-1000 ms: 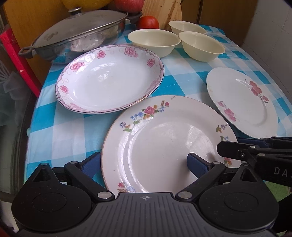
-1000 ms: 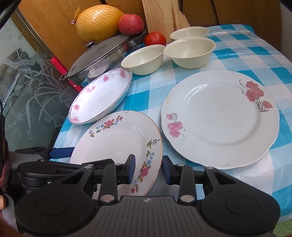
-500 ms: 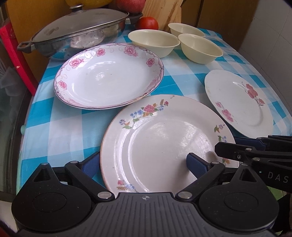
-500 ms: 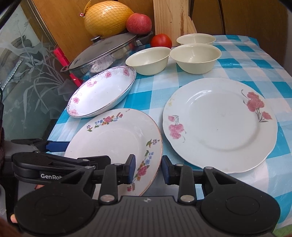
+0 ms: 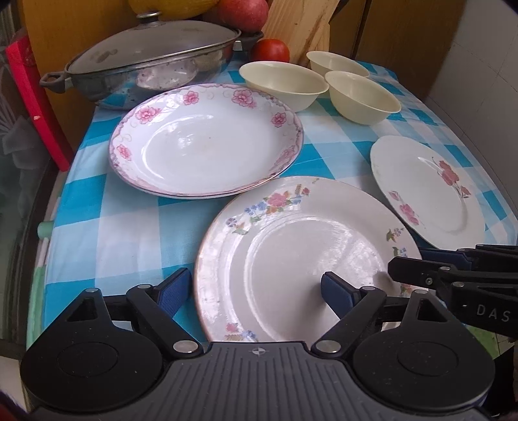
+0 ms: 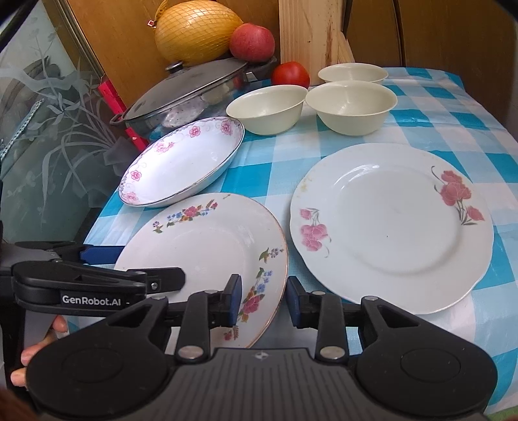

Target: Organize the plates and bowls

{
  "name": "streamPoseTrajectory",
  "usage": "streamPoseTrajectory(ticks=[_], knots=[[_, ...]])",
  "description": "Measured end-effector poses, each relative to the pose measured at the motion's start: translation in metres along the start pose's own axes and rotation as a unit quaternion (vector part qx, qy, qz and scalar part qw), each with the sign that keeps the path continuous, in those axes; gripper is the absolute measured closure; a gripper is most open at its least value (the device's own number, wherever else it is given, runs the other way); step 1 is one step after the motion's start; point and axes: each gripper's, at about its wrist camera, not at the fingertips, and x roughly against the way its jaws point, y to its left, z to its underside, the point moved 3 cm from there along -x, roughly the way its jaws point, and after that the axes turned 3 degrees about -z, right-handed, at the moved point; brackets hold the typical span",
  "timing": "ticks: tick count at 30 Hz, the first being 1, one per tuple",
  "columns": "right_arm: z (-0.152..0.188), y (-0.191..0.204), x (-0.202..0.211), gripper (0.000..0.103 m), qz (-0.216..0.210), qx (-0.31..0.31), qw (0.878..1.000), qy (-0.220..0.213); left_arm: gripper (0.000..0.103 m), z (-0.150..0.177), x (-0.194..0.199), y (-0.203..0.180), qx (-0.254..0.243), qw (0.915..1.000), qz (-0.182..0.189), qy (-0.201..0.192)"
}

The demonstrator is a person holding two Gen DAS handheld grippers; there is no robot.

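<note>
Nearest of all, the plate with the multicoloured flowers (image 5: 310, 259) is seen at the front edge of the surface (image 5: 106, 239), which is covered with a blue-and-white check cloth, and it's bracketed from both sides. The left hand-held gripper (image 5: 255, 288) is spread wide around the plate's left rim: one pad is down beside the rim on the cloth, the other sits over the plate's middle, and the jaws are closing without the pads pressing on anything yet. The right hand-held gripper (image 6: 264, 301) is set much narrower, with the plate's right rim standing in the gap between the two pads; a small space can still be seen on each side, so it isn't clamped. A few fingers of the person's hand (image 6: 39, 349) are spotted behind the left tool.

Just right of that, a plate with pink flowers (image 6: 388, 233) is laid flat, close but apart. Further back on the left, a deep dish with a pink floral border (image 5: 207, 142) is found, its near edge just about touching the front plate. Behind these, three cream bowls (image 6: 351, 103) are grouped together, empty and upright. At the very back a lidded pan (image 5: 149, 64), a tomato (image 6: 290, 74), an apple (image 6: 252, 42) and a netted yellow fruit (image 6: 194, 29) are lined up against the wooden wall.
</note>
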Motion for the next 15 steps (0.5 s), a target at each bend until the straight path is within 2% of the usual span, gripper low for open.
streamPoseTrajectory(ticks=[3,6,15], knots=[[0.0,0.0,0.001,0.075,0.001,0.005,1.0,0.0,0.012,0.0,-0.001,-0.005,-0.005,0.9999,-0.012,-0.001],[0.001,-0.002,0.003,0.075,-0.009,-0.001,1.0,-0.002,0.016,0.002,0.001,-0.001,0.007,0.9999,-0.011,-0.002],[0.0,0.001,0.015,0.075,-0.016,0.001,1.0,-0.017,0.017,0.002,0.011,0.001,0.02,0.9997,-0.01,-0.009]])
